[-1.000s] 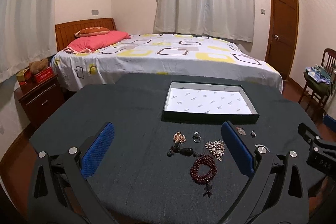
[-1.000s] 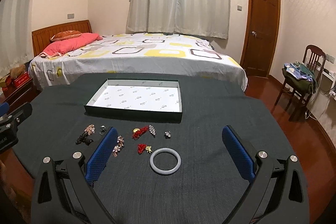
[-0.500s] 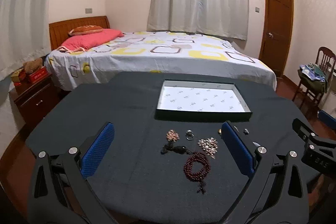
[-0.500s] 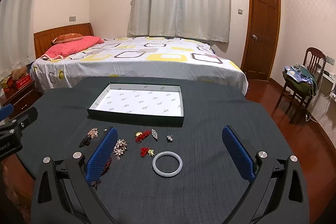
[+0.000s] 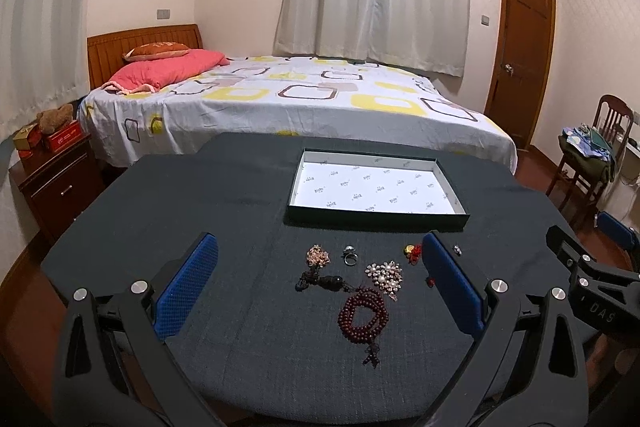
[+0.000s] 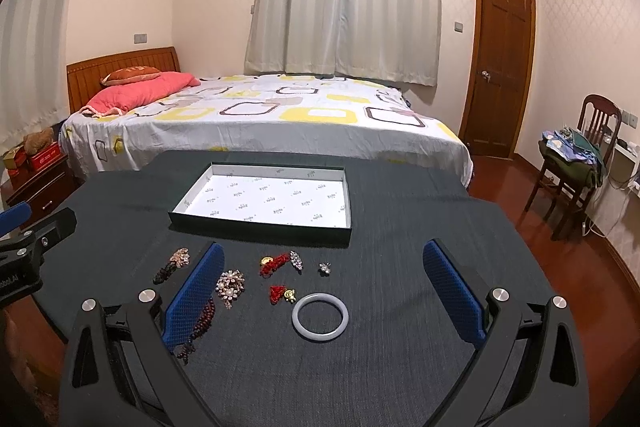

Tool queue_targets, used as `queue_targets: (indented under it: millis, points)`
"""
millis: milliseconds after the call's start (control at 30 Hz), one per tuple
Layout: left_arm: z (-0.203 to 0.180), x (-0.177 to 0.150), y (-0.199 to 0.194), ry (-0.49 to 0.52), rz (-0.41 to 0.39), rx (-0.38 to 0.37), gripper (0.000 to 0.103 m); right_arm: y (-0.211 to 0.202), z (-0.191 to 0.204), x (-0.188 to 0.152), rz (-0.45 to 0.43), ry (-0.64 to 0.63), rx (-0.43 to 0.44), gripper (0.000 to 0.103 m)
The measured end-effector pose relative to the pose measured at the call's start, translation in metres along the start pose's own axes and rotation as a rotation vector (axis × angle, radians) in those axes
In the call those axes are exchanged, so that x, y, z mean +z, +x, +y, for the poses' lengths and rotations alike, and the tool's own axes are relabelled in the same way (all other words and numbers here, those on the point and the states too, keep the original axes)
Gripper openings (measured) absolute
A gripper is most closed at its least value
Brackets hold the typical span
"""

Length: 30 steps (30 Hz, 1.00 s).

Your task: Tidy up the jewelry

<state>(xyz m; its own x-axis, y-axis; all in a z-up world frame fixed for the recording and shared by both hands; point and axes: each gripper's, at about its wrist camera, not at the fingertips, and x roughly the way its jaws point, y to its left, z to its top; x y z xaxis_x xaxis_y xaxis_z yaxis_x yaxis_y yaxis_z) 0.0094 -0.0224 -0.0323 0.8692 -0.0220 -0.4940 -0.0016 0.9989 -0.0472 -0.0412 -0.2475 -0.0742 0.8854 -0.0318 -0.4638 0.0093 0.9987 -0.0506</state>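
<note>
Jewelry is scattered loose on the dark tablecloth (image 5: 168,211) just in front of the shallow tray (image 6: 260,227), whose white floor is bare and ready for sorting. A bead bracelet (image 5: 363,315), brooch (image 5: 385,274) and white bangle (image 6: 320,315) are nearest. The left gripper (image 5: 316,291) and right gripper (image 6: 320,293) are held above the pieces with jaws wide apart, nothing gripped, apparently for a first pick.

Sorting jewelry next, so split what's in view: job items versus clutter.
Job: tray, white bangle, dark red bead bracelet, pearl brooch, ring, red charms.
Clutter: bed, chair, nightstand.
</note>
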Motion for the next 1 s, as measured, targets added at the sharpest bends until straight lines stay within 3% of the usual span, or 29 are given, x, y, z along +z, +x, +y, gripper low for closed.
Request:
queue_targets:
  millis: [1000]
  points:
    - [-0.0071,0.0013,0.0013,-0.004,0.017,-0.007,0.099,-0.0017,0.0020,0.0032,-0.001,-0.003,0.004,0.097]
